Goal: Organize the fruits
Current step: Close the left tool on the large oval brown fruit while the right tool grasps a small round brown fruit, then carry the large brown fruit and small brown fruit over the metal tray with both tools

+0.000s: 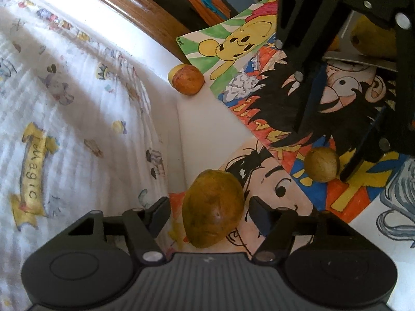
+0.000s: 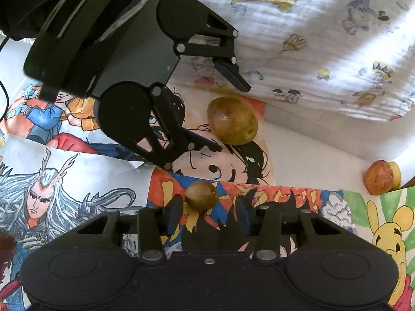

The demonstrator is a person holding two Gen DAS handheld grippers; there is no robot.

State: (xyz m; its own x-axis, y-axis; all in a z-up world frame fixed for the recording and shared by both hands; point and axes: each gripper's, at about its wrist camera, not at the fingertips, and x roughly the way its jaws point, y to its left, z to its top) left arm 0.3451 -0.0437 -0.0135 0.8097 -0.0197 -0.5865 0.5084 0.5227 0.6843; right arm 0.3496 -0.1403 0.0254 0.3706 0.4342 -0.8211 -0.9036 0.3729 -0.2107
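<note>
Pre-grasp step: left gripper (image 1: 208, 213) spread wide, large brown fruit (image 1: 212, 208) between its fingers, untouched. Right gripper (image 2: 207, 213) also released, small fruit (image 2: 201, 195) just ahead. Next: close squarely.
</note>
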